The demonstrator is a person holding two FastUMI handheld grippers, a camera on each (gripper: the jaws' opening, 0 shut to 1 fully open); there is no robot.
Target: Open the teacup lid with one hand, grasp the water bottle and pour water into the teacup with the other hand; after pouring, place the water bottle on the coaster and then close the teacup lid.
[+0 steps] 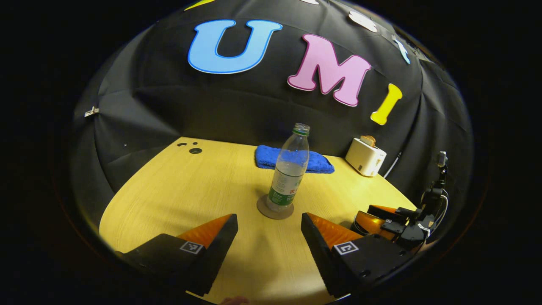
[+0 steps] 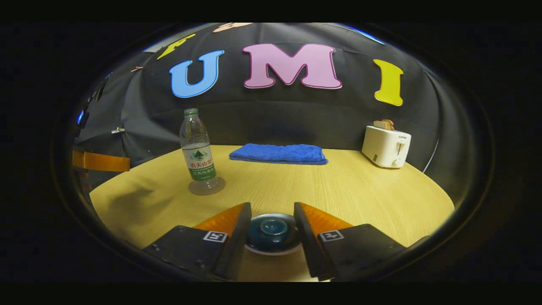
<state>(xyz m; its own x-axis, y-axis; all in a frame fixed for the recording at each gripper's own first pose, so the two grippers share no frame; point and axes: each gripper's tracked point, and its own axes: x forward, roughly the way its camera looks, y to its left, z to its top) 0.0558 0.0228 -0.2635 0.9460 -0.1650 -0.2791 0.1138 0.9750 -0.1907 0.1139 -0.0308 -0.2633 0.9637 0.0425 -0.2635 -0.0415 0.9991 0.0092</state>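
Bottle: we record the water bottle (image 1: pixel 290 169) upright on the round coaster (image 1: pixel 275 208), uncapped, partly filled, near the middle of the wooden surface (image 1: pixel 178 190); in the right gripper view the bottle (image 2: pixel 197 150) and coaster (image 2: pixel 207 187) sit to the left.
Left claw: we see the left claw (image 1: pixel 269 224) with its fingers spread apart, nothing between them, hanging short of the bottle and coaster.
Right claw: we see the right claw (image 2: pixel 272 216) with its fingers apart, one on either side of the teacup lid (image 2: pixel 272 231); we cannot tell whether either finger touches the lid.
Teacup: we log it as dark with a pale rim, lid on, low between the right claw's fingers, at the near edge of the surface.
Towel: we note a folded blue towel (image 2: pixel 279 153) lying flat towards the back of the surface.
Toaster: we note a white toaster (image 2: pixel 385 145) at the far right of the surface, bread showing in its slot.
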